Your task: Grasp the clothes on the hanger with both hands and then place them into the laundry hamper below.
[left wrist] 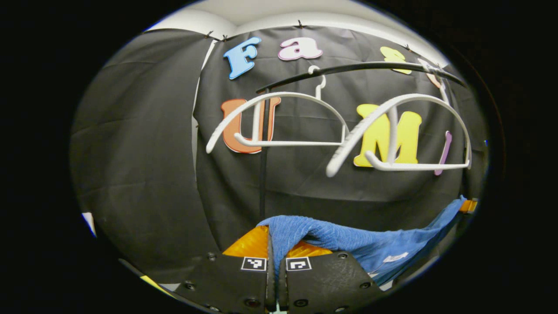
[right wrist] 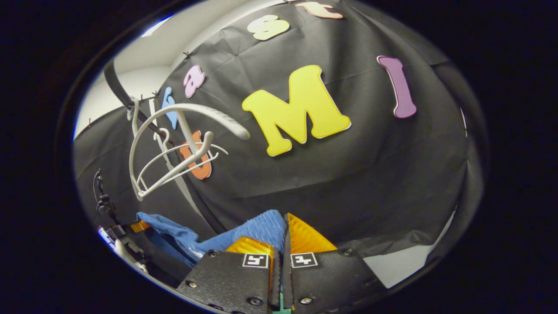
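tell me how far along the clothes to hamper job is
Done: the blue garment is off the white hangers, which hang bare on the black rail. In hand: the left gripper and the right gripper are each shut on an end of it, the cloth stretched between them. Left: lowering it into the laundry hamper and letting go.

Blue cloth, white hangers, black backdrop

The garment [left wrist: 348,240] is showing a solid mid blue with a fine ribbed weave and a small white tag, and it is reading the same blue in the right gripper view [right wrist: 257,229]. The two hangers [left wrist: 279,126] [left wrist: 405,135] are looking plain white with no pattern, the rail [left wrist: 362,68] above them is appearing black, and the booth wall [left wrist: 144,174] is showing plain black cloth.
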The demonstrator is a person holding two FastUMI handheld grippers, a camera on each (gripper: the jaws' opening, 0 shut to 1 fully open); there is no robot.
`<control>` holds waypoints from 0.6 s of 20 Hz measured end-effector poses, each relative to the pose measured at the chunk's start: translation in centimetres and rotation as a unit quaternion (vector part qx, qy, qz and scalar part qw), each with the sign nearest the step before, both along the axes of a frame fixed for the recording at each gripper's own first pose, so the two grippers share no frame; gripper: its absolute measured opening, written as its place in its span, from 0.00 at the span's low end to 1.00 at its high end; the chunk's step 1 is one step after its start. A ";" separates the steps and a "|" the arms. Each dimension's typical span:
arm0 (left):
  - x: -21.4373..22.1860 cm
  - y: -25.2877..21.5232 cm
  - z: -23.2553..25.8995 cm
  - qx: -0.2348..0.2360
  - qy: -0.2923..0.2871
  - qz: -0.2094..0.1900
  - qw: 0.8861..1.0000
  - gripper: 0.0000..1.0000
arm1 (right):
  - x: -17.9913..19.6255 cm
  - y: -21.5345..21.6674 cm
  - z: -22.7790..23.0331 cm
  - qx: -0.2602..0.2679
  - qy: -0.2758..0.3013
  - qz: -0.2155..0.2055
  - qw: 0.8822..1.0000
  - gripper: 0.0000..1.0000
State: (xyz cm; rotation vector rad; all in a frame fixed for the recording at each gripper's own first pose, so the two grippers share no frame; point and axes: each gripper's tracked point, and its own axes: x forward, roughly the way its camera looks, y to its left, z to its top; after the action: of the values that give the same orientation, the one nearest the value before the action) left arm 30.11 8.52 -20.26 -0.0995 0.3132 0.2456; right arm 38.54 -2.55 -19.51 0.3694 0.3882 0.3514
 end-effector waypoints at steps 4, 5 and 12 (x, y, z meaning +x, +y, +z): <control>-1.1 -3.0 1.3 0.000 -0.011 -0.032 0.999 0.03 | -2.4 2.4 1.0 -0.005 -0.007 0.010 1.000 0.05; -1.3 -3.8 1.7 0.000 -0.014 -0.041 0.999 0.02 | -3.1 3.1 1.4 -0.007 -0.010 0.016 1.000 0.06; -3.0 -10.3 3.1 0.007 -0.020 -0.115 0.993 0.03 | -7.9 8.8 3.6 -0.008 -0.029 0.055 0.998 0.06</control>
State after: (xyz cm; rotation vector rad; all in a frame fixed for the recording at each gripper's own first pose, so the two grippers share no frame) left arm 27.08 -1.78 -17.19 -0.0539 0.2802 0.0178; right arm 30.64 6.24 -15.93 0.3223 0.3556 0.4654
